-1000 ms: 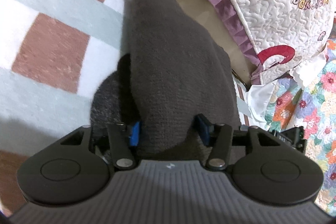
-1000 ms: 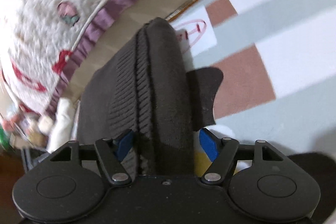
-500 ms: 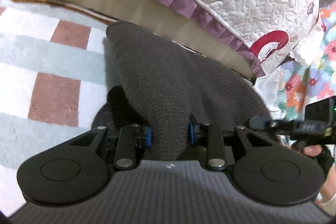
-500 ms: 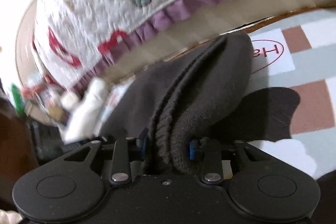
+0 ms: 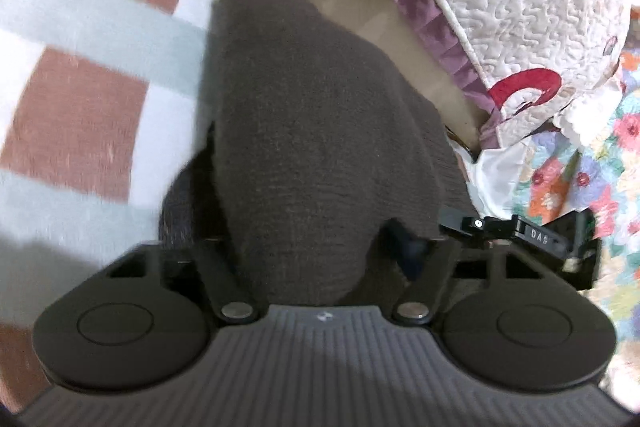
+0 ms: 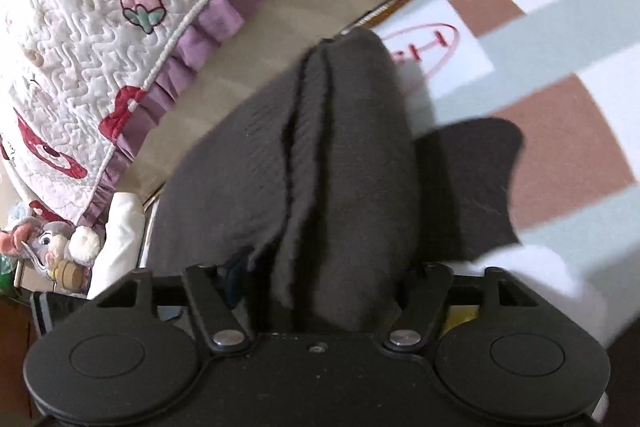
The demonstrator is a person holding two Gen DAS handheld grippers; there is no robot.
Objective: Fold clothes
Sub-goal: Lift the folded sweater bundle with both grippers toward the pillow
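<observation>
Item: dark grey-brown knitted garment (image 5: 304, 131), bunched and doubled over, filling the centre of both wrist views and running from the fingers up to the middle of each frame

Left hand-held gripper (image 5: 320, 247): we see cloth filling the gap between its fingers, which look spread apart rather than pinched; whether they bite the knit we cannot tell

Right hand-held gripper (image 6: 320, 279): likewise packed with a ribbed edge of the knit (image 6: 308, 155); fingers hidden by cloth, grip not readable

Step in hand: we judge a fold mid-carry, both ends lifted clear of the surface, a shadow falling at right centre of the right view

Next move, in our judgement: lower the doubled cloth flat, align the edges, then let go and smooth

Surface: checked fleece blanket in pale green, white and brown squares (image 5: 80, 115), left of the left view

Room: quilted cream cover with strawberry motifs and purple ruffle (image 6: 100, 39), upper left of the right view; floral fabric (image 5: 600, 167); soft toy (image 6: 56, 247), lower left
</observation>
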